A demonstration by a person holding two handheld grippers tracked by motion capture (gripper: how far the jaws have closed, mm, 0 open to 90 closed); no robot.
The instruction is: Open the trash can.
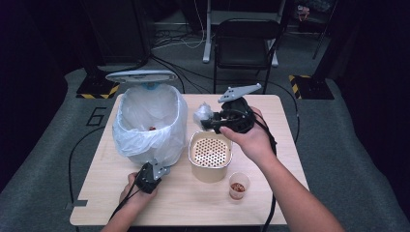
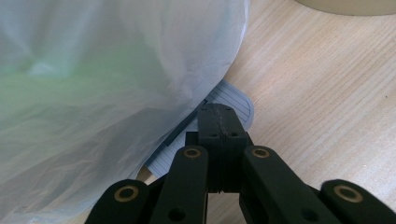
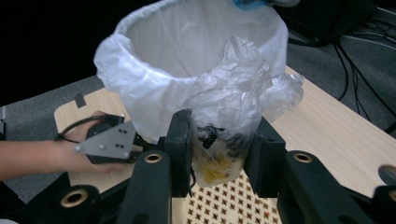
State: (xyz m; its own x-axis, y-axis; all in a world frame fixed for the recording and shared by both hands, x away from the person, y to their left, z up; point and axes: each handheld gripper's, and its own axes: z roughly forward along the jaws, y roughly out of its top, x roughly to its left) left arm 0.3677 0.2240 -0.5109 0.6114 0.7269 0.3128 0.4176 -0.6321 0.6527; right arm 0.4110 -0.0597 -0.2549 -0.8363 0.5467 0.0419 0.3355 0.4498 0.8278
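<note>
A bin lined with a white bag (image 1: 150, 121) stands on the left of the table, its lid (image 1: 141, 76) raised. My left gripper (image 1: 159, 170) is shut at the bin's foot. In the left gripper view its tip (image 2: 219, 119) rests on the grey ribbed pedal (image 2: 243, 102) under the liner (image 2: 116, 93). My right gripper (image 1: 209, 122) is shut on a crumpled clear plastic bag (image 1: 203, 113), held above the beige container with a perforated insert (image 1: 210, 152). In the right gripper view the bag (image 3: 233, 107) holds yellowish residue and hangs between the jaws (image 3: 223, 149), close to the bin's rim (image 3: 163, 60).
A small clear cup (image 1: 238, 185) with red bits stands at the table's front right. Bare wooden table (image 1: 193, 203) lies in front of the bin and container. A black folding chair (image 1: 246, 38) and cables sit on the floor beyond the far edge.
</note>
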